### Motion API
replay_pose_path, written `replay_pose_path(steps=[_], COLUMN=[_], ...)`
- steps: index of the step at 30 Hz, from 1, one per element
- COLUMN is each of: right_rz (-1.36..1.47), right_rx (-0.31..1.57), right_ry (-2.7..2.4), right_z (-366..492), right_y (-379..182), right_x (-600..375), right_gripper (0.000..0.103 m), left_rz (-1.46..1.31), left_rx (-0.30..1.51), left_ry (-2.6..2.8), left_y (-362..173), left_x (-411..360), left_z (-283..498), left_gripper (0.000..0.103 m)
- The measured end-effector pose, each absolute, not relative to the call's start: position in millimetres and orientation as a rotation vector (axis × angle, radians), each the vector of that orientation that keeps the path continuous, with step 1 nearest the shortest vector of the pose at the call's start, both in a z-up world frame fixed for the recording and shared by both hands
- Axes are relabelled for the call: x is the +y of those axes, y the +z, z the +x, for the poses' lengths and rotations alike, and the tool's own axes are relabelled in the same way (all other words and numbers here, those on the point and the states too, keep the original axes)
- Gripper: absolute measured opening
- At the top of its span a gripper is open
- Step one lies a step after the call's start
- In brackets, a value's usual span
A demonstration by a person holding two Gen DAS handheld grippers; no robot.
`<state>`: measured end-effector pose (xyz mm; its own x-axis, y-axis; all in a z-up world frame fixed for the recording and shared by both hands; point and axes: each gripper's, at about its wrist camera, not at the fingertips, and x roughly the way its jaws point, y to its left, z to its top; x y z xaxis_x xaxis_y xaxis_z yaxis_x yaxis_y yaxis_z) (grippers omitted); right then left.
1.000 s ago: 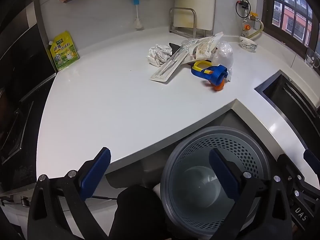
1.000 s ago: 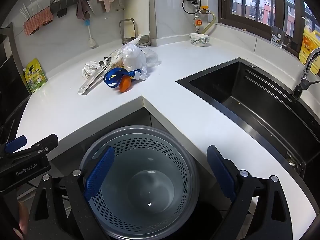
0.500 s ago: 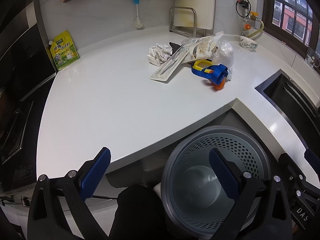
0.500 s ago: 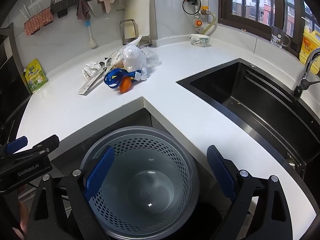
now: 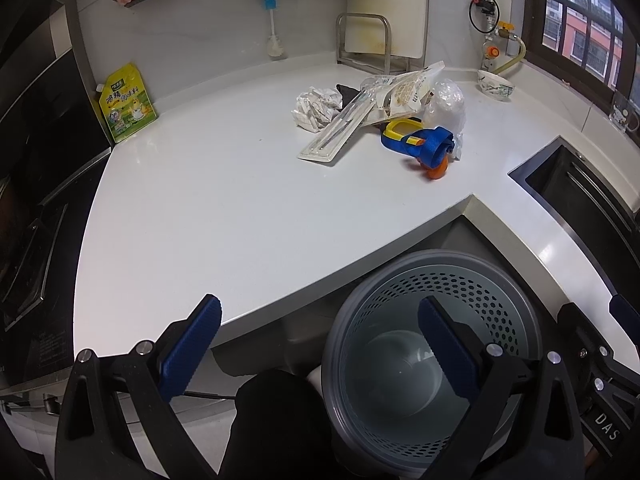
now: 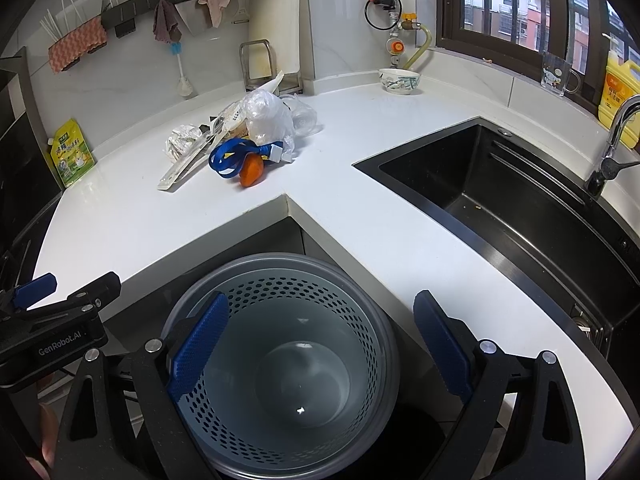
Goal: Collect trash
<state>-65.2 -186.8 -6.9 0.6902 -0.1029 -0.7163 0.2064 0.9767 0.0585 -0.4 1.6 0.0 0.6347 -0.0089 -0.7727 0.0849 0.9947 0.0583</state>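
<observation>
Nothing has shifted vs. prior frames. Left tongs (image 5: 320, 344) and right tongs (image 6: 320, 340): both spread wide, empty, above grey bin (image 6: 280, 460). Trash pile (image 6: 240, 144) sits on table (image 5: 220, 208), well apart from both tongs.

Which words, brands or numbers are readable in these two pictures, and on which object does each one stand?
"GenRobot.AI": on the body of the left claw, seen from the right wrist.
"DAS": cut-off letters on the right claw, seen from the left wrist.
Yellow pouch: Chinese print, too blurred to read.
Snack wrapper: print too small.
Yellow bottle: label unreadable.
</observation>
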Motion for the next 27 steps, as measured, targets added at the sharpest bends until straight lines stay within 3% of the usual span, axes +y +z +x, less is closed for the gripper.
replay_pose_path(steps=[27], right_rz=[0.146], right_rx=[0.797], right_ry=[-0.166], right_z=[-63.2], right_y=[-8.2], right_x=[-187.1], right_gripper=[0.089], left_rz=[0.097], left_rx=[0.878], left_ry=[-0.051], left_y=[0.1], left_x=[0.9], left_z=[-0.9], left_gripper=[0.097])
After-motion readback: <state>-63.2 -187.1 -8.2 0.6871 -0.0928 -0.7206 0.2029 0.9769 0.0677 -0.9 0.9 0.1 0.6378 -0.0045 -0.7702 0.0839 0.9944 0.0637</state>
